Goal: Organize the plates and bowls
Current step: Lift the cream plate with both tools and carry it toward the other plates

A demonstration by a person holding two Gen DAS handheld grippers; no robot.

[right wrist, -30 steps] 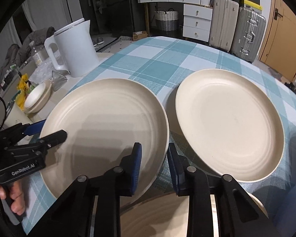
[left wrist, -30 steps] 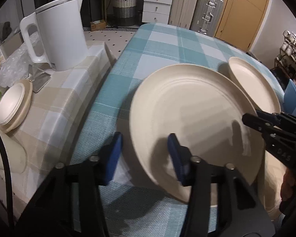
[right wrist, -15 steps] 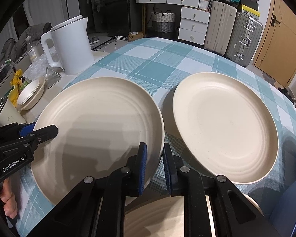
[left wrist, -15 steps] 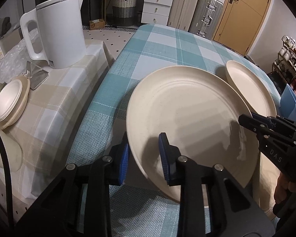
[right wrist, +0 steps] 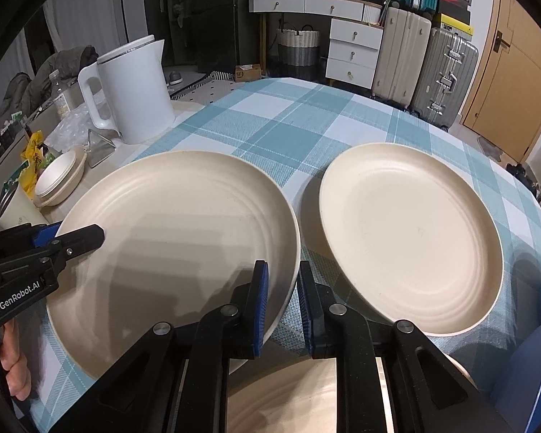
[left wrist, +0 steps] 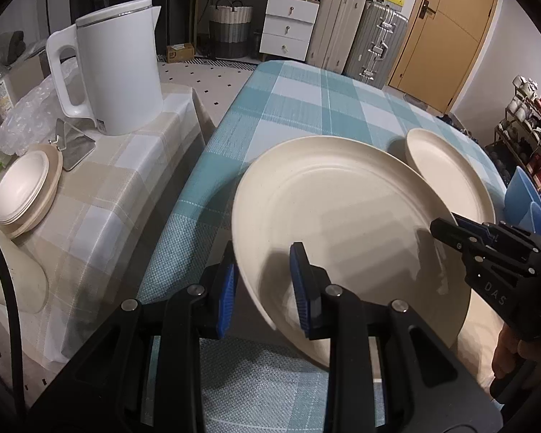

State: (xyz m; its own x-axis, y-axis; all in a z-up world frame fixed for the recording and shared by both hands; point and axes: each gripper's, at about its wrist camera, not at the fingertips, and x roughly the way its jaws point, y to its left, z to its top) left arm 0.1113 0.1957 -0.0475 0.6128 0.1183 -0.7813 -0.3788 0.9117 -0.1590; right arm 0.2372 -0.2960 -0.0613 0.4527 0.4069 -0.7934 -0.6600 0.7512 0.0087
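My left claw (left wrist: 265,285) and right claw (right wrist: 283,299) each grasp the rim of the near cream plate (right wrist: 176,238) from opposite sides, blue pads closed on either face of the edge. The plate is over the teal checked counter (right wrist: 292,126), tilted in the left view. A second cream plate (right wrist: 411,231) lies just beside it. A white kettle (left wrist: 115,68) and stacked bowls (left wrist: 21,187) stand on the beige side counter (left wrist: 101,198).

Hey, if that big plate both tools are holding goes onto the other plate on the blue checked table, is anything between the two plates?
Nothing visible does. The held plate, clamped at its rim by the left tool and right tool, sits directly beside the second plate, with only bare tablecloth between them.
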